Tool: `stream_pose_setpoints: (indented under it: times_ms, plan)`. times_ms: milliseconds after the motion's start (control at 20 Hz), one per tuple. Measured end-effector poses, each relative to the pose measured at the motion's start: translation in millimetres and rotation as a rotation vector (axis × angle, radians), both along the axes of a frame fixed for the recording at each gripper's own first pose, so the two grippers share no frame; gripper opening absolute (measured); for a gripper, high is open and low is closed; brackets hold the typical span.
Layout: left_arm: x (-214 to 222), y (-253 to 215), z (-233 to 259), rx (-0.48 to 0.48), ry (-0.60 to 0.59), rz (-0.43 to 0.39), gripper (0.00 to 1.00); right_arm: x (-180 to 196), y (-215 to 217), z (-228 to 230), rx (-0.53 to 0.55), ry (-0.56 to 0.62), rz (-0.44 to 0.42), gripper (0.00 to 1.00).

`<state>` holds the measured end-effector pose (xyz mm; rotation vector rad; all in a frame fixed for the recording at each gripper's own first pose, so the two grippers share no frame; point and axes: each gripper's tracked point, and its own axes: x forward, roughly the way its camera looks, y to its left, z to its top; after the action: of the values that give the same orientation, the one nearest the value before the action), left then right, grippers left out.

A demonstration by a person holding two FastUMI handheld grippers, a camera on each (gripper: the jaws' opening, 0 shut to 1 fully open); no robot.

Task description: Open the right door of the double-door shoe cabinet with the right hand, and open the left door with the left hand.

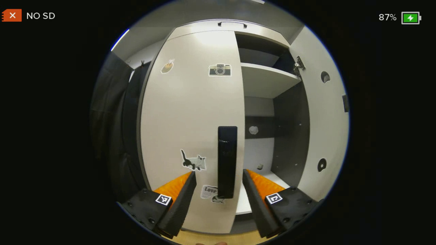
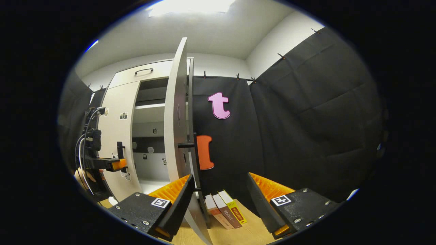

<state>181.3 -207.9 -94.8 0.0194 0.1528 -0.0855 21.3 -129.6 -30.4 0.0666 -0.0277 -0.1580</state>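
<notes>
Nearest in the left gripper view, the left gripper (image 1: 219,190) stands wide open with nothing between its fingers, the tall black bar handle (image 1: 227,161) of the closed pale left door (image 1: 192,112) lined up in the gap but seemingly still a little ahead of the fingertips. In the right gripper view the right gripper (image 2: 221,194) is likewise spread open and empty, with the edge of the swung-out pale right door (image 2: 175,129) just beside its left-hand finger and that door's own black handle (image 2: 194,156) jutting from the far face. So the right door looks done and the left door is the step in hand; I judge the next move calls for easing the left gripper forward until the handle sits between the fingers, closing on it, then pulling along the door's arc about its left-edge hinge. Beyond, the open half of the shoe cabinet (image 1: 293,112) shows a pale shelf (image 1: 269,80) that looks bare, and only small marks I cannot identify on the back panel and floor. Three slim books (image 2: 224,211) lie on the wooden floor (image 2: 252,233) by the open door.
</notes>
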Motion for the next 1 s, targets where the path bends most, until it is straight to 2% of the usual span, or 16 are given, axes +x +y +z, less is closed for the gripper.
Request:
stream_pose_setpoints:
  times_ms: [100, 300, 400, 500, 600, 800, 1000]
  plan:
    - [5, 1, -11, 0.024, 0.031, 0.017, 0.82, 2, 0, -1, 0.004, 0.002, 0.0, 0.92]
    - [20, 4, -39, -0.001, 0.092, 0.031, 0.81, 4, 2, -4, -0.009, 0.007, 0.0, 0.92]
    - [22, -7, -44, -0.04, 0.105, -0.01, 0.72, 6, 6, -6, -0.02, 0.011, 0.006, 0.92]
    - [23, -17, -44, -0.046, 0.102, -0.028, 0.54, 10, 10, -9, -0.025, 0.018, 0.013, 0.93]
    - [22, -16, -43, 0.009, 0.101, -0.013, 0.34, 12, 6, -11, -0.031, 0.019, -0.004, 0.92]
    - [21, -15, -43, -0.019, 0.079, -0.015, 0.29, 13, 5, -12, 0.001, 0.02, -0.004, 0.92]
    - [19, -15, -43, 0.005, 0.074, -0.058, 0.14, 12, 6, -12, -0.004, 0.03, -0.017, 0.92]
